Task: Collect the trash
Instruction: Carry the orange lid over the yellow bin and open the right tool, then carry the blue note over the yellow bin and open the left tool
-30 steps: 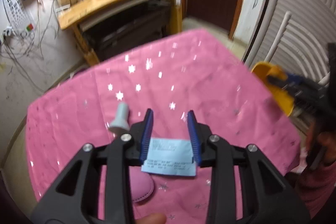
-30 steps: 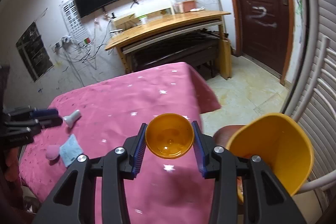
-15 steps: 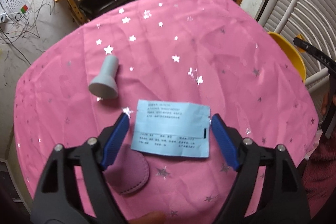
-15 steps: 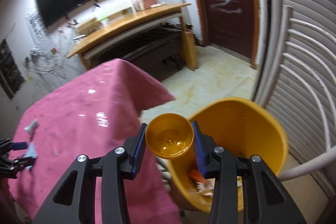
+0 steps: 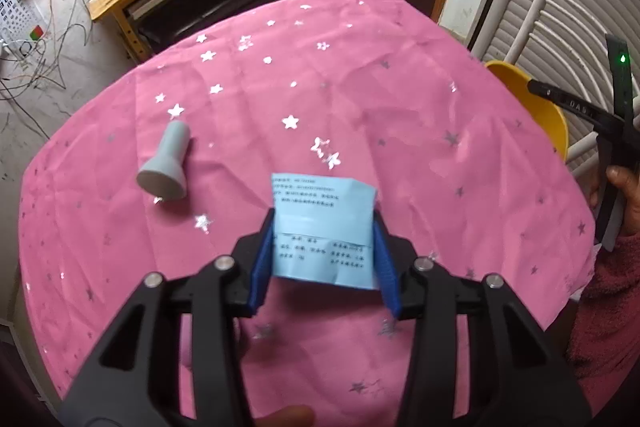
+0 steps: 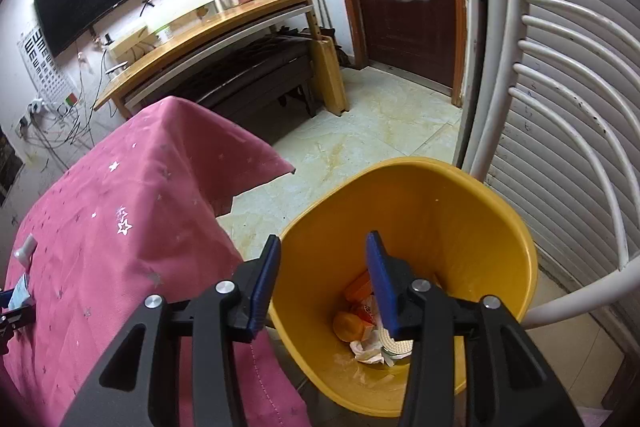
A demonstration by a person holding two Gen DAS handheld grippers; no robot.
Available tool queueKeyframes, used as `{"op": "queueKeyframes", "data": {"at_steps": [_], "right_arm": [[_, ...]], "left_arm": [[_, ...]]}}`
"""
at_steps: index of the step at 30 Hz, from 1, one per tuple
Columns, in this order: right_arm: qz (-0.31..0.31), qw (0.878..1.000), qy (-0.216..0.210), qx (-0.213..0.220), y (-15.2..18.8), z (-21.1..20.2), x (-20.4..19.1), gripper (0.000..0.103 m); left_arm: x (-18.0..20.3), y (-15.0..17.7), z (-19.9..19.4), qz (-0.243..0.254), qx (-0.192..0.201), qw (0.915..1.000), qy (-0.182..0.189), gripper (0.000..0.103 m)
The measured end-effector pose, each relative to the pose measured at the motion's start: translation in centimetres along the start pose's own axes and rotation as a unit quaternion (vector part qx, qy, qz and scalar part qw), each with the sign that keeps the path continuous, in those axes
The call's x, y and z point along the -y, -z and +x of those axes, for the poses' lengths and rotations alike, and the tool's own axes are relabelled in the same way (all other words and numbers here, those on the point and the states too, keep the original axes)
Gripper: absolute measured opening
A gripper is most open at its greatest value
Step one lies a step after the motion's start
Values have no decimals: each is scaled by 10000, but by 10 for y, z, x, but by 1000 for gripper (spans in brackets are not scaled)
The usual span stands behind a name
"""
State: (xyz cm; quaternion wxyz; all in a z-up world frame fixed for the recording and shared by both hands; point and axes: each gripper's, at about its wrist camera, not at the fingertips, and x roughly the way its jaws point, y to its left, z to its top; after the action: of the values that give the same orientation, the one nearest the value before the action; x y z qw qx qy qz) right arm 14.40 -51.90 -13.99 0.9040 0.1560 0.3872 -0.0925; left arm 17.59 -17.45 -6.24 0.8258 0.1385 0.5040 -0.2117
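On the pink star-printed tablecloth lay one grey funnel-shaped stopper, on its side, apart from the paper. One light-blue printed paper slip was pinched, buckled, between the two blue pads of the left gripper, whose jaws had just been closing onto it. Beside the table's right edge stood one yellow waste bin, in front of one white slatted chair. Inside the bin were counted one small orange cup, one orange wrapper, one crumpled white tissue and one round, pale item partly hidden behind a finger. The right gripper hovered over the bin's rim with nothing between its pads, jaws having just been opening and standing moderately apart. One hand gripped the right tool's handle.
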Motion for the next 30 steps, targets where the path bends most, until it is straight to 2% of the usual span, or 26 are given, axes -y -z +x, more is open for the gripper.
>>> {"op": "queueKeyframes", "data": {"at_steps": [3,7,13,18,24,25,27,28,30], "right_arm": [[167,9998,-24,93,-2,-4,9,46],[408,9989,-83,210,-4,-11,22,48],[731,9962,-87,455,-5,-27,45,49],[1168,9905,62,725,-3,-44,79,49],[1753,9792,202,1000,1,-61,120,50],[1824,9776,213,1030,2,-62,124,50],[1942,9748,205,1077,3,-63,130,50],[1986,9738,188,1089,2,-63,132,50],[1998,9736,164,1088,3,-62,133,50]], "left_arm": [[2,-8,-7,32,123,9999,32,42],[22,-30,-20,193,324,9992,142,42],[97,-75,-24,747,580,9940,543,42],[167,-101,-1,1085,448,9893,872,42],[222,-122,43,1232,84,9879,936,43],[226,-124,47,1233,49,9878,950,46],[238,-131,60,1196,-89,9876,1016,58],[241,-135,65,1150,-138,9877,1046,67],[248,-140,72,1106,-166,9883,1036,68]]}}
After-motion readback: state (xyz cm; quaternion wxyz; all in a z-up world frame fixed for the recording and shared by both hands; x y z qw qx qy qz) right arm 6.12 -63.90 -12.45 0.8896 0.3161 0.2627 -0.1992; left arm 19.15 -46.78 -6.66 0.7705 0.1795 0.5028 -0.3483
